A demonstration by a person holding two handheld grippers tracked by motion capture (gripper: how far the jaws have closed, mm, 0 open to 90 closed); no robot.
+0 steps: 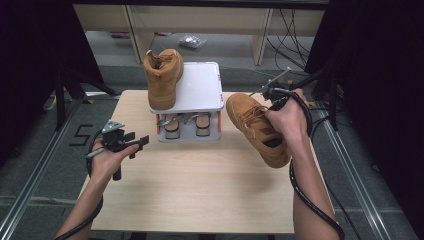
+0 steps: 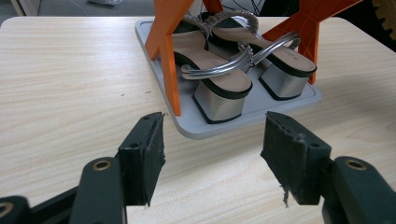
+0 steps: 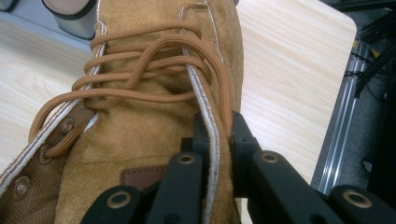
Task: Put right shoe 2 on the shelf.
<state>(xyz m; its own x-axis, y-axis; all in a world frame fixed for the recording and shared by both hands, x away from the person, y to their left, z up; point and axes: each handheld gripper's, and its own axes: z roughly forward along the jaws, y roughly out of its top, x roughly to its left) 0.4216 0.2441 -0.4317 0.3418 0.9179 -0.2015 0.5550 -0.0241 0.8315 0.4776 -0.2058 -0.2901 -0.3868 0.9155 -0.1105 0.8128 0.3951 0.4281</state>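
A tan suede boot (image 1: pixel 257 127) hangs above the table's right side, toe toward the shoe rack. My right gripper (image 3: pixel 215 135) is shut on the boot's (image 3: pixel 154 93) laced collar edge, pinching the white-stitched flap between its black jaws. A second matching boot (image 1: pixel 163 77) stands on the top shelf of the white two-level rack (image 1: pixel 200 90). A pair of silver-heeled sandals (image 2: pixel 233 70) rests on the rack's lower tray (image 2: pixel 261 114). At the table's left, my left gripper (image 1: pixel 140 144) is held open, and its pads (image 2: pixel 144 154) point at the rack's near corner with nothing between them.
The rack has orange legs (image 2: pixel 169 60) and stands at the back middle of the light wooden table (image 1: pixel 200 190). Cables (image 1: pixel 310 200) trail from the right gripper along the forearm. Metal floor rails run along both sides of the table.
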